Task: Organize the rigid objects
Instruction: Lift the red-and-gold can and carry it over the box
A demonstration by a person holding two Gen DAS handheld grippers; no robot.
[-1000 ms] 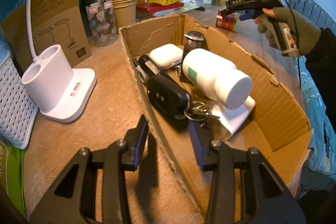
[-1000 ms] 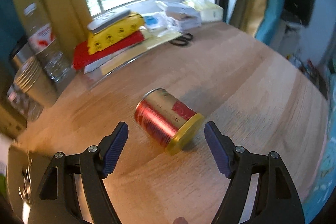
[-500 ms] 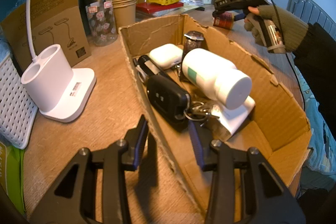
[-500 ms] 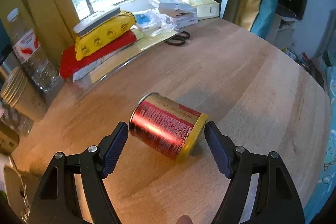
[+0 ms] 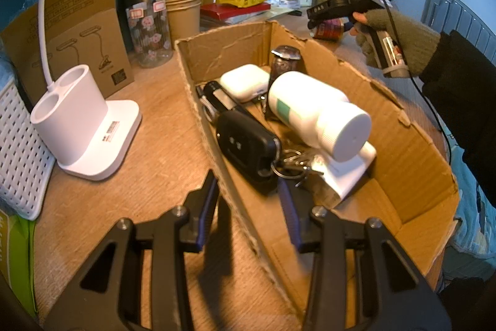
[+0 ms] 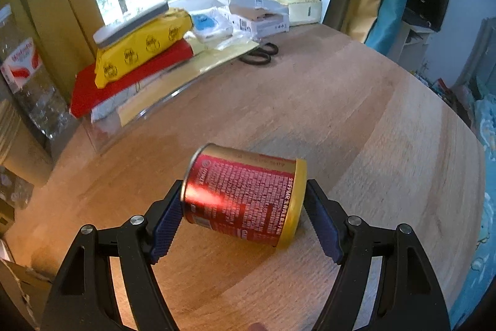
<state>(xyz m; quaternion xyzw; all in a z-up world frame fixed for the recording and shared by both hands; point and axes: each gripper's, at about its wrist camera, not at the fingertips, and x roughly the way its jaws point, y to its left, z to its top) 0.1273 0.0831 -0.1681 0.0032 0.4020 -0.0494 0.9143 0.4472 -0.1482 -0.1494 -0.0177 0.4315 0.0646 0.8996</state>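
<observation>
The right gripper (image 6: 243,217) has the red and gold can (image 6: 245,196) between its blue pads (image 6: 164,225); the jaws have just been closing in on it. The left pad looks to be against the can's silver end and the right pad sits at its gold end, though I cannot tell for sure that both are pressing. The can lies on its side on the wooden tabletop (image 6: 356,120), tilted a little across the jaws, out in the bare middle. Beyond it, black scissors (image 6: 259,53) lie near a stack with a yellow packet (image 6: 142,47) on a red book (image 6: 130,76), by the window.

The left gripper (image 5: 248,208) straddles the near wall of the cardboard box (image 5: 412,163), one pad outside and one inside. Its jaws are drawn as narrow as they go, yet the wall shows no clear squeeze from here. Inside the box lie a black car key (image 5: 245,145) with a key ring, a white pill bottle (image 5: 316,110) resting on a white block, a white earbud case (image 5: 245,81), and a dark little bottle (image 5: 283,62) standing at the back. Left of the box a white lamp base (image 5: 83,126) stands on the tabletop, with paper cups (image 5: 183,10) and a patterned jar (image 5: 150,33) behind it. At the far right a gloved hand (image 5: 393,36) holds the right gripper down over the can beyond the box's far corner.
</observation>
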